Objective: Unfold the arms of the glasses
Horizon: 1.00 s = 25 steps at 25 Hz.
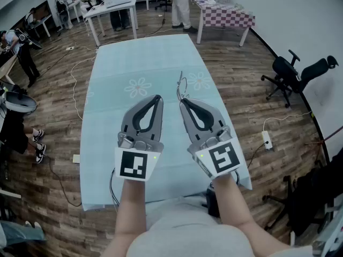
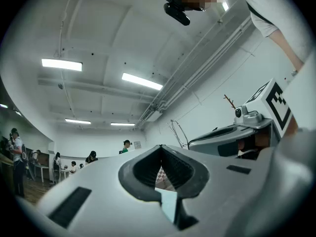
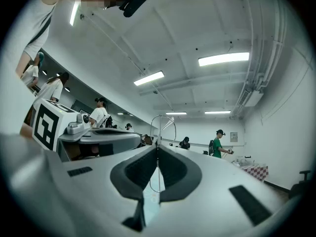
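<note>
Right gripper (image 3: pixel 157 144): jaws pressed together on thin wire, so the glasses (image 3: pixel 162 125) are pinched right at the tips. One wire loop is seen above the pinch in the right gripper view and another below it.

Left gripper (image 2: pixel 161 146): jaws closed flat on each other, with nothing seen between them.

Key relation, judged from the head view: the glasses (image 1: pixel 182 87) stick out forward from the right gripper's tips, away from the person, with the long axis roughly in line with that gripper. The left gripper's tips are just beside them on the left, slightly short of the frame and not touching. The free left gripper is therefore the one placed to take an arm; it would have to be opened first, then reached forward and to the right.

Which wire is a folded arm can't be made out – too thin.

Both grippers are held above the table (image 1: pixel 144 63), which is covered in pale cloth – nothing is resting on it under the tips.
</note>
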Motion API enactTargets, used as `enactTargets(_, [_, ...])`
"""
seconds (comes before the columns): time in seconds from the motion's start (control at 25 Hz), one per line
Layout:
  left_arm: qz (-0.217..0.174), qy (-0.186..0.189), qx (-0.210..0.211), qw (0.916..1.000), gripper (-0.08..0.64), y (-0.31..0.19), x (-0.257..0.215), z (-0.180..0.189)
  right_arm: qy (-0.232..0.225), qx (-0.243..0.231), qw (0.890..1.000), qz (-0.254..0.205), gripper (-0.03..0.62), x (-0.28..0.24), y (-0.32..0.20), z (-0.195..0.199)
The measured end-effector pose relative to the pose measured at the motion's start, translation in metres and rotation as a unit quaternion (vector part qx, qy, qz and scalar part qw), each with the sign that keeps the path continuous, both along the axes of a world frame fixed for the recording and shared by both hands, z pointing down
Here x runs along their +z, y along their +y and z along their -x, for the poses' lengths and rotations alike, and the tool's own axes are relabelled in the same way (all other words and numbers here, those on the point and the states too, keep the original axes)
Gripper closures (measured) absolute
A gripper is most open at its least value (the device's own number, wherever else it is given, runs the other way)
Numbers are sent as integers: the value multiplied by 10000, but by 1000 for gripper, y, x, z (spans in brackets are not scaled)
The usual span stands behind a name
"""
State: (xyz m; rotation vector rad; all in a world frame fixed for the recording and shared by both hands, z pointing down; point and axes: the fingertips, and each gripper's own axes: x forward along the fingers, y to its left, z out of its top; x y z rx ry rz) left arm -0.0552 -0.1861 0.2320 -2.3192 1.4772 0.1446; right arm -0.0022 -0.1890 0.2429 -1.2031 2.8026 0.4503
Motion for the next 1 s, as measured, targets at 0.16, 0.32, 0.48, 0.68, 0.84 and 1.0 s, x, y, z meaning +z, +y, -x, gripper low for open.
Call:
enactTargets(0.16, [14, 13, -4, 10000, 551, 0, 0, -1, -21, -33, 10000, 35, 578, 0, 0, 1])
enactTargets(0.32, [62, 25, -27, 10000, 551, -1, 4, 0, -3, -61, 9999, 134, 578, 6, -1, 3])
enactTargets(0.48, [93, 48, -47, 9999, 551, -1, 7, 2, 12, -33, 9996, 265, 578, 11, -4, 3])
enactTargets(0.68, [160, 43, -47, 9999, 551, -3, 10, 3, -211, -140, 9985, 481, 578, 15, -8, 2])
enactTargets(0.84, [199, 39, -59, 9998, 551, -4, 12, 4, -113, -150, 9982, 572, 580, 20, -11, 3])
enactTargets(1.0, [242, -33, -84, 9997, 551, -4, 17, 4, -110, -257, 9966, 769, 580, 26, -11, 4])
